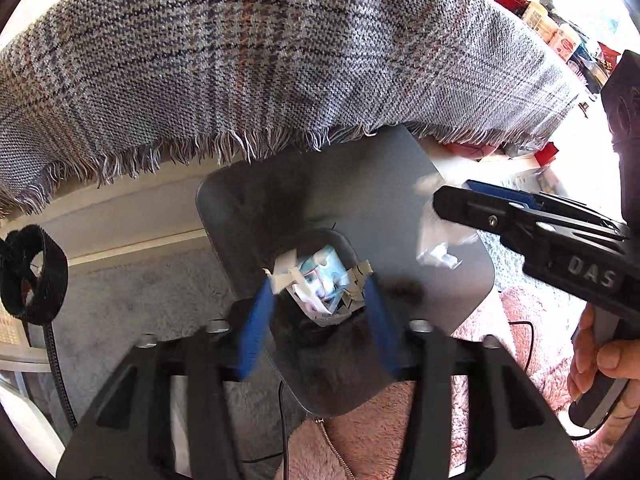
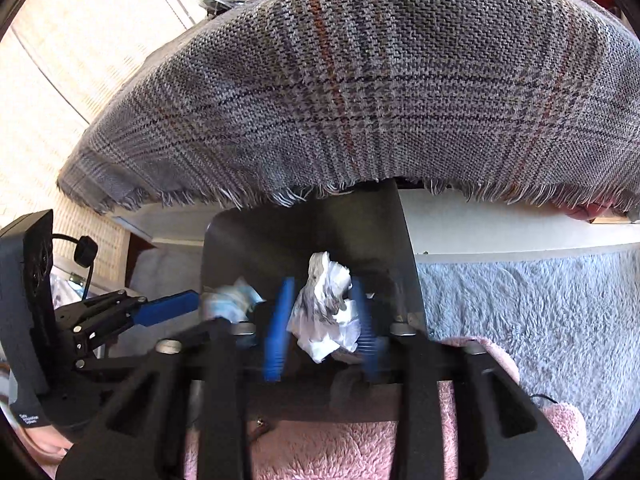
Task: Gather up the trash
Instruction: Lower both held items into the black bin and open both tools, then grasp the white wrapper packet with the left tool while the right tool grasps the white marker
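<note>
— Blue pads of the left gripper (image 1: pixel 320 304) sit closest, pinched on a crumpled wrapper (image 1: pixel 320 284), white with pale blue print, held right over the opening of the grey bin (image 1: pixel 360 200).

— And the other claw?

— Seen from its own camera, the right gripper (image 2: pixel 324 320) is closed on a crumpled white paper wad (image 2: pixel 326 304), also just above the bin, beside the left one's load. Both pairs of fingers are pressed in against their trash, not spread.

— How do you expect that stuff to behave?

— Light and soft, I'd judge. Crushed paper gives under the pads and springs back a little, so it won't slip easily, but loose flaps can tear or snag on a finger when it's let go. Nothing fragile.

— Best place to hold?

— Across the thickest, most bunched part of each wad, which is roughly where the pads sit now; an edge flap would just peel away.

— Anything around the bin?

— Above it hangs a fringed plaid blanket (image 1: pixel 280 60); below it lies pink fleece fabric (image 2: pixel 320 448); a grey carpet (image 2: pixel 520 300) spreads to the bin's right.
</note>
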`<state>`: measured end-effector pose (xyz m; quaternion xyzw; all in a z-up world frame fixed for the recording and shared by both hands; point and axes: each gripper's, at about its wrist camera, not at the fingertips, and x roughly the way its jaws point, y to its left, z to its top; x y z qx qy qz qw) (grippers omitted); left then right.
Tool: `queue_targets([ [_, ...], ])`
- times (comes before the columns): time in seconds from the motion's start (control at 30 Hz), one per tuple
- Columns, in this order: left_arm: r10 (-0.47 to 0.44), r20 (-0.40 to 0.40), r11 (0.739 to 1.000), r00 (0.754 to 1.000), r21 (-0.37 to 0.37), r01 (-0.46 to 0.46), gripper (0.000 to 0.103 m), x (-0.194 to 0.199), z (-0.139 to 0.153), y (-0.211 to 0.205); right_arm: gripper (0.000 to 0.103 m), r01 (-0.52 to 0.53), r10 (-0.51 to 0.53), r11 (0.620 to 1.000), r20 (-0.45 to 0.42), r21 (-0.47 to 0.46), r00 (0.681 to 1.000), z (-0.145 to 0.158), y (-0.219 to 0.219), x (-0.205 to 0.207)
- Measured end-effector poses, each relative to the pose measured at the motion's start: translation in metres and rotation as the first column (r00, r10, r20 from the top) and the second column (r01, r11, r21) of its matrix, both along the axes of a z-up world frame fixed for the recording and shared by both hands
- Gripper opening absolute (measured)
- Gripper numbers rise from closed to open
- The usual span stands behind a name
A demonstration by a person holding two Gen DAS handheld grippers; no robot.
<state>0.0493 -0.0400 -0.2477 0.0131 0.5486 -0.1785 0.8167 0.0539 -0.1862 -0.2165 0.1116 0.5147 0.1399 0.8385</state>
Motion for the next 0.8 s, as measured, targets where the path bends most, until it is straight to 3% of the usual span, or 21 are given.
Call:
queue_targets([
  [0.13,0.002,0.015,1.000,1.000,0.015,-0.002,0.057,0.001,0.007,0.007,0.063,0.016,-0.016,1.000,0.007,-0.007,1.000,0.004,-0.005,0.002],
  [0.2,0.006,0.023,1.000,1.000,0.021,-0.007,0.067,0.001,0.010,0.008,0.073,0.032,-0.032,0.999,0.014,-0.015,0.999,0.006,-0.008,0.003],
  [0.3,0.008,0.048,0.999,0.999,0.033,-0.010,0.088,0.002,0.021,0.015,0.099,0.061,-0.060,0.997,0.022,-0.040,0.998,0.009,-0.017,0.002],
  [0.33,0.013,0.057,0.999,0.998,0.035,-0.015,0.095,0.003,0.024,0.018,0.100,0.066,-0.066,0.997,0.018,-0.046,0.998,0.009,-0.019,0.002],
  [0.6,0.042,0.106,0.992,0.993,0.110,-0.054,0.095,0.005,0.038,0.033,0.100,0.103,-0.102,0.993,0.021,-0.053,0.995,0.014,-0.037,0.000],
  [0.8,0.044,0.142,0.994,0.989,0.091,-0.057,0.095,0.003,0.058,0.038,0.100,0.115,-0.112,0.992,0.060,-0.043,0.992,0.032,-0.047,0.000],
])
